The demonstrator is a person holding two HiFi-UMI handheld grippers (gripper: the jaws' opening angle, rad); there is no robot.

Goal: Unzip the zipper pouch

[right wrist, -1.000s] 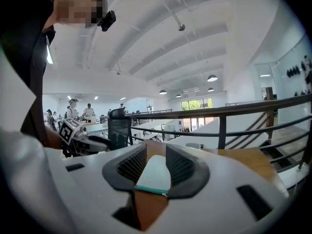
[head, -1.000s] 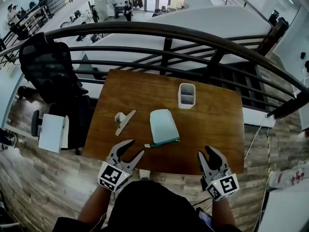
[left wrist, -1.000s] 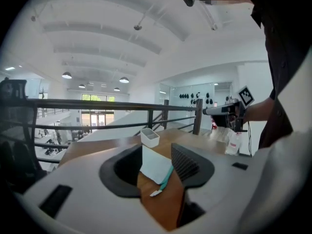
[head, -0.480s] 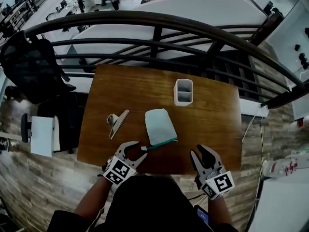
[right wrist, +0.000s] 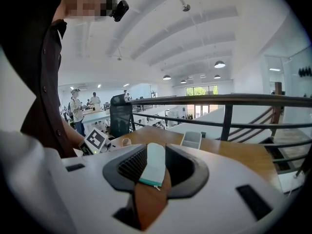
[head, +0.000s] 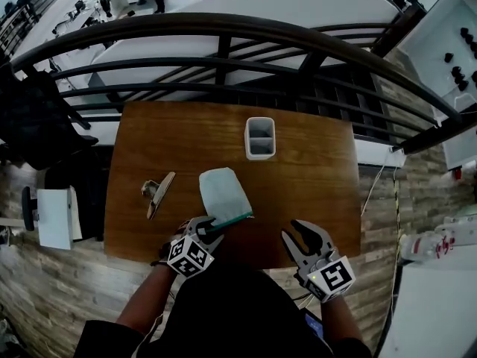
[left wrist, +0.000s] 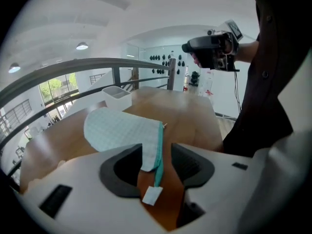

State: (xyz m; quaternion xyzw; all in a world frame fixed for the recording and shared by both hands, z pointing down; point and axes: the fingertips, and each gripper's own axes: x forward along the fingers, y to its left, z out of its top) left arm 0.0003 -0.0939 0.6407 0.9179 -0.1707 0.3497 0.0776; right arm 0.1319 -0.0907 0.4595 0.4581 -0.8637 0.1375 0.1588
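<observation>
Nearest to me, my left tool (head: 205, 226) sits low over the near edge of the brown wooden worktop (head: 313, 170). Its two jaws stand apart, released. In the left gripper view, the left tool (left wrist: 155, 155) has the near corner of the pale mint fabric zipper pouch (left wrist: 122, 130) lying in the gap between its dark pads. Neither pad presses on the cloth. The pouch's teal zipper strip (left wrist: 158, 155) runs along its edge through that gap, and a small white tag (left wrist: 152, 195) lies at the strip's near end on the wood.

My right tool (head: 307, 233) hangs over the same near edge, further right and well apart from the pouch. In the right gripper view, the right tool (right wrist: 153, 167) has its jaws parted and holds nothing. The pouch (right wrist: 155, 162) shows only at a distance through the opening.

The pouch (head: 223, 192) lies flat near the middle of the worktop, its zipper edge (head: 231, 220) facing me and still closed. To its left, apart from it, lies a silver metal clip (head: 156, 192). Beyond the pouch stands a white rectangular container with two compartments (head: 260, 137).

Behind the worktop curves a dark metal railing (head: 223, 32). A black office chair (head: 37, 118) stands to the far left.
</observation>
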